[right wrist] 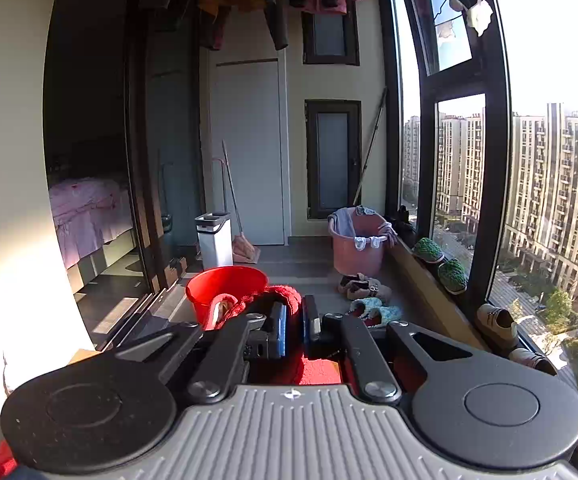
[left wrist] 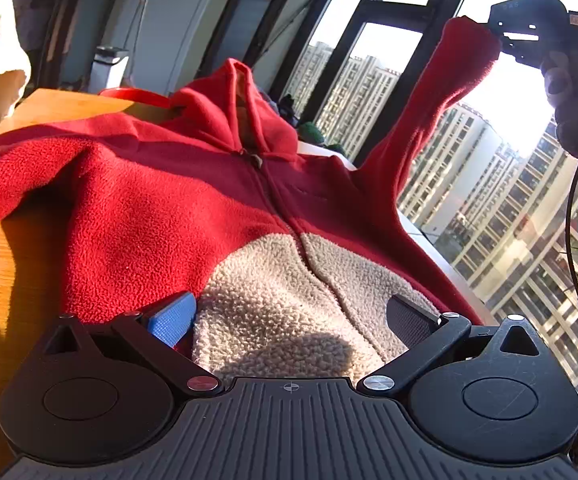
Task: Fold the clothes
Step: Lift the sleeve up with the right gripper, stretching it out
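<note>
Two hand-held grippers, right (right wrist: 293,326) raised pinching hoodie sleeve (left wrist: 465,52), left (left wrist: 289,320) spread low.

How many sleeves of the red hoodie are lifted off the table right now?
1: the right tool holds one sleeve up by its cuff near the window. The other sleeve lies draped over the table edge, under the hoodie's left side.

One hoodie (left wrist: 177,200) (red), two buckets (right wrist: 225,290).
</note>
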Action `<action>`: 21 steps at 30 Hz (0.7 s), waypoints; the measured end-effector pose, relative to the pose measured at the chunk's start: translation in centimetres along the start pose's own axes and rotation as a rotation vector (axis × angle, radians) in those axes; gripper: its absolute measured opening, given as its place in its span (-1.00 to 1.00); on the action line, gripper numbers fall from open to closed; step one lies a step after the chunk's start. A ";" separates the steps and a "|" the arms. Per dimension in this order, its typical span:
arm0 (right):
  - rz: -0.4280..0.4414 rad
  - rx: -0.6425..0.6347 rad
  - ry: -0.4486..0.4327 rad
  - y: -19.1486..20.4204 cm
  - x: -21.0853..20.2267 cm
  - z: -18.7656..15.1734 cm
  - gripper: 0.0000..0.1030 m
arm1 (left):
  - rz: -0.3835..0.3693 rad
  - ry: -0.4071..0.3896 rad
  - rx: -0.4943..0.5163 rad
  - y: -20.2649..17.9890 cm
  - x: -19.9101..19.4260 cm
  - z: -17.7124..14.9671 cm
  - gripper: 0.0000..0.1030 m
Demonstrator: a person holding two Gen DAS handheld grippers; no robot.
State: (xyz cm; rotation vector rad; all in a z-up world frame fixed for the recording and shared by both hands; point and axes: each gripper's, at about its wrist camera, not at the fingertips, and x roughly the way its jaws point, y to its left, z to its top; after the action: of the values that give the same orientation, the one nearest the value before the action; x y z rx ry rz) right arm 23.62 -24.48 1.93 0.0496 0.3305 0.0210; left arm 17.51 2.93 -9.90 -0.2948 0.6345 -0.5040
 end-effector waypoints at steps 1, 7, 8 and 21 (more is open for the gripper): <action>0.026 0.003 0.009 0.9 0.2 0.0 -0.86 | -0.003 -0.002 -0.004 0.1 0.0 0.0 1.00; 0.129 -0.013 0.060 6.2 2.1 0.1 -0.85 | -0.015 -0.010 -0.018 0.3 -0.1 0.0 1.00; 0.142 -0.014 0.071 7.0 2.5 0.1 -0.85 | -0.017 -0.011 -0.021 0.3 -0.1 0.0 1.00; 0.242 -0.007 0.173 12.6 5.8 -2.1 -0.19 | -0.038 -0.021 -0.042 0.6 -0.4 -0.1 1.00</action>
State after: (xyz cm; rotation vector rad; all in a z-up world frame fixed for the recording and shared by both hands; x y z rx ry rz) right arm 28.25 -11.67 -1.27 0.0805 0.4964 0.2676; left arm 17.43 3.63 -10.00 -0.3519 0.6206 -0.5241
